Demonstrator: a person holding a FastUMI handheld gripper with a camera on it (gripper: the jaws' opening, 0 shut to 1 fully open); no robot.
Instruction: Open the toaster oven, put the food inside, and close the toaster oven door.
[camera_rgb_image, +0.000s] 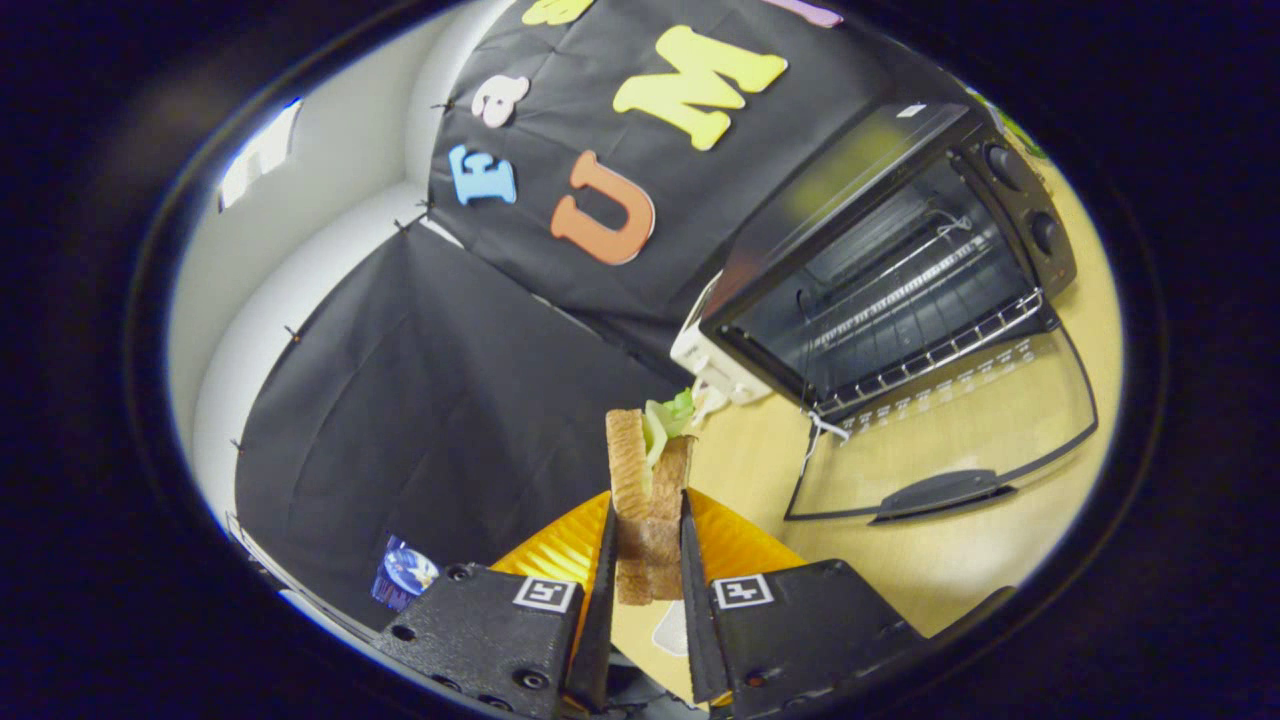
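The gripper (648, 560) is clamped on the sandwich (648, 500). The lettuce (668, 415) can be lost if tilted toward the open oven (890, 250).

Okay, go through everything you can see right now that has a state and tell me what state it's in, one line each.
Hand-held gripper: shut on the sandwich, both fingers pressing its sides.
Sandwich: held on edge, lifted above the plate, lettuce showing at its far end.
Toaster oven: open, wire rack bare.
Oven door: folded down flat onto the table.
Yellow plate: on the table beneath the fingers.
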